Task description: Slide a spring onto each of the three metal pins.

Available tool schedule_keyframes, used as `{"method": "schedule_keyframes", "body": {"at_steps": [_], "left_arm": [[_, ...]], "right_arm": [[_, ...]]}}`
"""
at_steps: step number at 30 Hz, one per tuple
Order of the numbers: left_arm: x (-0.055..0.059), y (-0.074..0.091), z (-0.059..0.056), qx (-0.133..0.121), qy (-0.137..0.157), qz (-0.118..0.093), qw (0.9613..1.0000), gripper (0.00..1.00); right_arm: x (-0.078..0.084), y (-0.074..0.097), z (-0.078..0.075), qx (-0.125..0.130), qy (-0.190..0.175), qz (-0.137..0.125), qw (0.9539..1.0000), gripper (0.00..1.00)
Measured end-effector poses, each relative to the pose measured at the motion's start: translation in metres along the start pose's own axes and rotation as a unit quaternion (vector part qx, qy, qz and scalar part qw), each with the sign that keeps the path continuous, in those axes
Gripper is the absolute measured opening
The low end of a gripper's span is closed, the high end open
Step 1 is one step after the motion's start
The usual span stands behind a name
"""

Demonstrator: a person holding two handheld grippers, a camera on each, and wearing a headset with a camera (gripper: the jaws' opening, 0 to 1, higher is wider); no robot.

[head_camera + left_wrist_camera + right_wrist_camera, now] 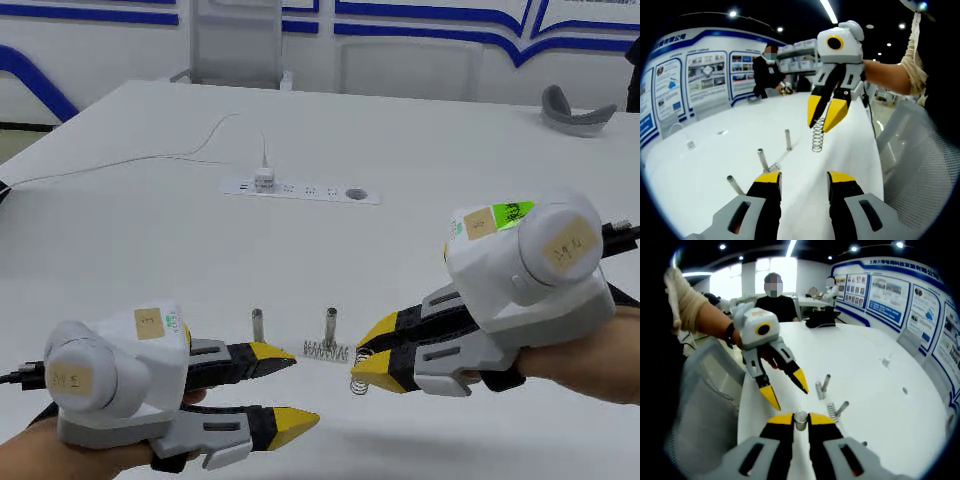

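Note:
Two upright metal pins (257, 325) (330, 325) stand on the white table; the left gripper view shows three pins (788, 140) (762, 160) (735, 185) in a row. A loose spring (326, 351) lies flat by the right-hand pin. My right gripper (362, 355) is shut on another spring (817, 139), which hangs from its yellow tips just right of the pins; its end shows between the jaws (800, 420). My left gripper (292, 392) is open and holds nothing, low at the front left, pointing toward the pins. Two springs (818, 390) (831, 410) lie beside pins in the right gripper view.
A white power strip (300, 190) with a plugged adapter and cable lies mid-table behind the pins. A grey curved object (575, 110) rests at the far right. A mesh chair (920, 165) stands by the table edge. A person (775, 300) sits at the far end.

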State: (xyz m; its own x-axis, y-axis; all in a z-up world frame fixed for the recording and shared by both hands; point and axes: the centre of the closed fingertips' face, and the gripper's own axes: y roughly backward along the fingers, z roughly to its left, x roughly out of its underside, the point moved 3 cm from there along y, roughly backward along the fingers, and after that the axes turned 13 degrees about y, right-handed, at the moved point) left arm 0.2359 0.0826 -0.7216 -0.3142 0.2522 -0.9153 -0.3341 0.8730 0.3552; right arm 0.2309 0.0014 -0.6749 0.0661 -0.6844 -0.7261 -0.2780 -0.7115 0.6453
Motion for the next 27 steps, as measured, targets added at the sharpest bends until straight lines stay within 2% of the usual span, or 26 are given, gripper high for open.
{"method": "schedule_keyframes", "body": {"at_steps": [16,27], "left_arm": [[0.008,0.014,0.010,-0.026,0.021,-0.007,0.9994,0.43],[0.014,0.020,0.014,-0.040,0.032,-0.009,0.9987,0.44]], "right_arm": [[0.012,0.015,-0.015,0.027,-0.020,0.005,0.9994,0.12],[0.017,0.028,-0.033,0.053,-0.031,0.008,0.9981,0.12]]}}
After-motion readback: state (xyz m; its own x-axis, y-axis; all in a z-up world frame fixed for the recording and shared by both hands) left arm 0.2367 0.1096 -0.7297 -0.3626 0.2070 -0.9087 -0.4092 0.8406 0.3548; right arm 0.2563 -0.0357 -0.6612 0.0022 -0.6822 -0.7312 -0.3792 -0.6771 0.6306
